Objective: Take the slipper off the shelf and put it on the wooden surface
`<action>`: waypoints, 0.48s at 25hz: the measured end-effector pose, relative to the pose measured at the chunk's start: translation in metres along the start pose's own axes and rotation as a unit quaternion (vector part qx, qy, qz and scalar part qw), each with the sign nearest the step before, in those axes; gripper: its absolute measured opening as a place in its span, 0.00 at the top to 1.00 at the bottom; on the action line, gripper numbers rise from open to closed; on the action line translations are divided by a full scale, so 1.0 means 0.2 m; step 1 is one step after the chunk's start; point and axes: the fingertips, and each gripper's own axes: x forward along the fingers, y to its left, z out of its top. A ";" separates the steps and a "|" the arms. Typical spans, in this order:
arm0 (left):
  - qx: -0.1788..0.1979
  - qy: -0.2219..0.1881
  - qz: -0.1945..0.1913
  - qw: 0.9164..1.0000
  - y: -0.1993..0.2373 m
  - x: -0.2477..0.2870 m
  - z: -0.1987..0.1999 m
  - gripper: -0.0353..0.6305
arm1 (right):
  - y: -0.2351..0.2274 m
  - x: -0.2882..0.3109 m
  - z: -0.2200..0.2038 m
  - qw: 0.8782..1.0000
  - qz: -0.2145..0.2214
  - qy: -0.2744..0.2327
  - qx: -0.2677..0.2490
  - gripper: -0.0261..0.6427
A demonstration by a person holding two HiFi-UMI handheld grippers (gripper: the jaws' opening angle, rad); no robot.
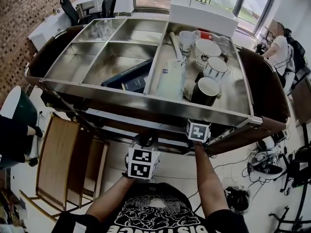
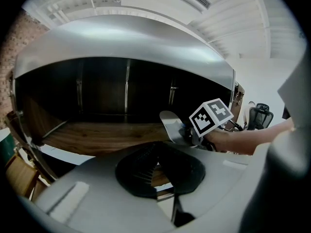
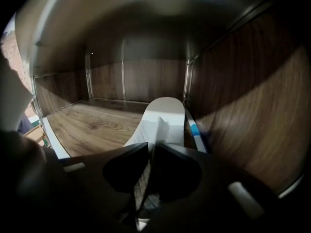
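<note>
the right gripper pinches the slipper between its jaws to lift it off the shelf, while the left gripper is closed, empty.

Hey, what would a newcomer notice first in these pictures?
A big stainless steel compartment tray fills the head view, with white mugs and bowls crowded into its right section. Below it, the right gripper view shows the right gripper pinching a white slipper that lies on the brown wooden shelf.
</note>
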 end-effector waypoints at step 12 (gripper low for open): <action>-0.004 -0.002 0.008 1.000 0.04 -0.04 -0.02 0.94 | 0.01 -0.06 0.02 1.000 0.004 -0.004 -0.003 0.94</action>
